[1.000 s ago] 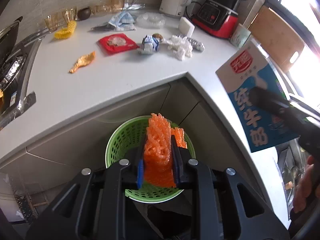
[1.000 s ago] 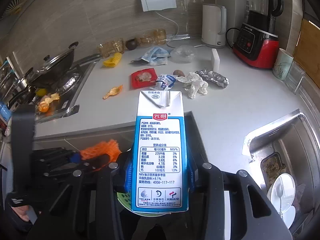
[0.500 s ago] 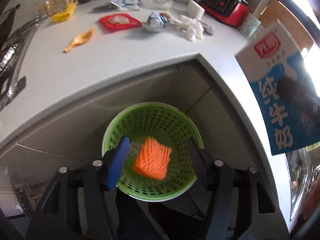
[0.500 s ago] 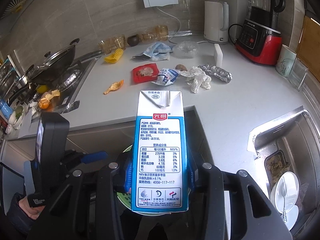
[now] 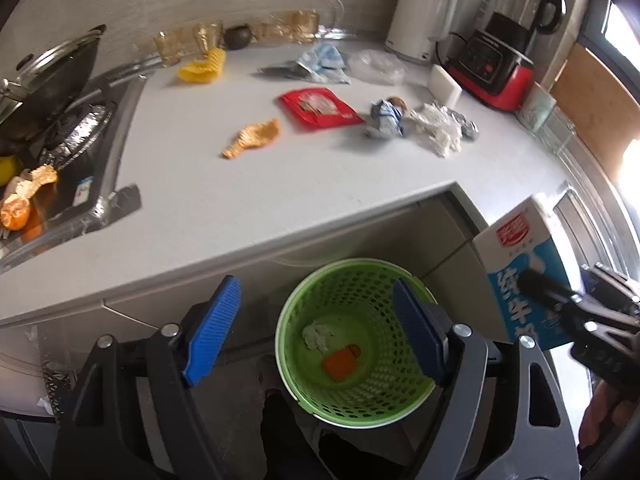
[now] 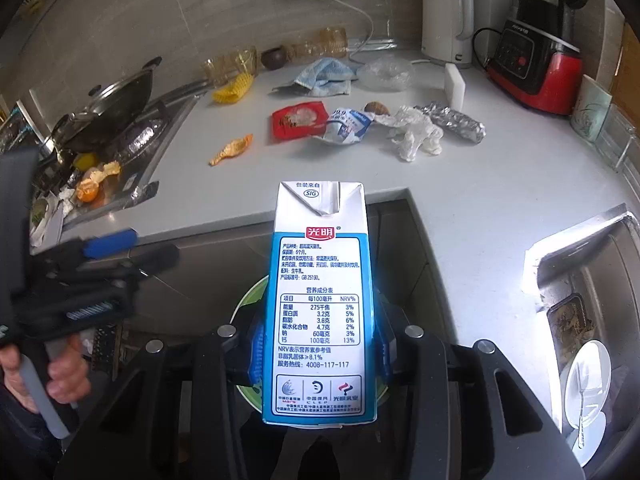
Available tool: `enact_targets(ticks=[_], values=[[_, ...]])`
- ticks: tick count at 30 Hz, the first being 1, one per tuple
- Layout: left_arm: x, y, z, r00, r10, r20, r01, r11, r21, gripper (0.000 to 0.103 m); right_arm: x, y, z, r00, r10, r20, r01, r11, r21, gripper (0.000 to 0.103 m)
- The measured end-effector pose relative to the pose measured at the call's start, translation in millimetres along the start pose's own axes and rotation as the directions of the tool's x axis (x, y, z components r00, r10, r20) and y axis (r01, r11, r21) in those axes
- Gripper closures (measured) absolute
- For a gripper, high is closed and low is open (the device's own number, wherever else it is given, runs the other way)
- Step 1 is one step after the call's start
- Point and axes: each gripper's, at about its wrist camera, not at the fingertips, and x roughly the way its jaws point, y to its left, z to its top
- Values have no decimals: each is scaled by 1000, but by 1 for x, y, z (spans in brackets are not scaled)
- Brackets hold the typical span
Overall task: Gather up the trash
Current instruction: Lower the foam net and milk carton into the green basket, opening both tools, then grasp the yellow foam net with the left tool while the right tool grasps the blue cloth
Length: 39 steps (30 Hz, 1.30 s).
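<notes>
My left gripper (image 5: 316, 328) is open and empty above the floor, its right finger over the rim of a green mesh bin (image 5: 304, 308). An orange foam net (image 5: 339, 365) and a pale crumpled scrap (image 5: 317, 336) lie at the bin's bottom. My right gripper (image 6: 320, 348) is shut on a blue-and-white milk carton (image 6: 320, 300), held upright over the bin (image 6: 246, 302). The carton also shows at the right of the left wrist view (image 5: 524, 276). On the white counter (image 5: 280, 184) lie an orange peel (image 5: 252, 138), a red packet (image 5: 318, 106), a crushed blue-white pouch (image 5: 386, 118), a clear plastic glove (image 5: 438, 132) and a yellow foam net (image 5: 202, 68).
A foil roll (image 6: 452, 122), blue cloth (image 6: 326, 76), white sponge block (image 6: 456, 86), kettle (image 6: 446, 20) and red blender (image 6: 534, 60) stand at the back. A stove with wok (image 5: 48, 84) is at the left, a sink (image 6: 580, 300) at the right.
My left gripper opened and let go of the orange foam net, which dropped to the bottom of the green bin. The gripper then lifted and tilted up. The carton stays held.
</notes>
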Motion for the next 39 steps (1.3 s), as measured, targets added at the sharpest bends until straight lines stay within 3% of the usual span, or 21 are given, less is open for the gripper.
enact_targets(ticks=[4,6,8,10,24,30,39], values=[[-3,10,7,1000,6,15,-6,1000,-20,24,18,4,1,999,5,-35,-6,1000,-16,60],[-1,15,10,1000,12,13,-12,1000,-26,24,27,6,1,998,15,-57,-16,1000,-18,49],[2,20,12,1000,17,11,-17,999,-31,24,33,7,1,998,15,-67,-16,1000,-15,29],[5,25,15,1000,20,4,-20,999,-41,24,37,8,2,997,6,-72,-7,1000,-16,25],[17,59,54,999,36,-1,-36,997,-67,23,48,4,50,999,-35,-39,35,999,11,16],[13,65,80,1000,20,23,-19,999,-51,21,43,11,77,998,-57,-8,57,998,6,15],[8,85,115,997,0,77,1,1000,-2,13,34,27,110,990,-125,59,124,992,21,5]])
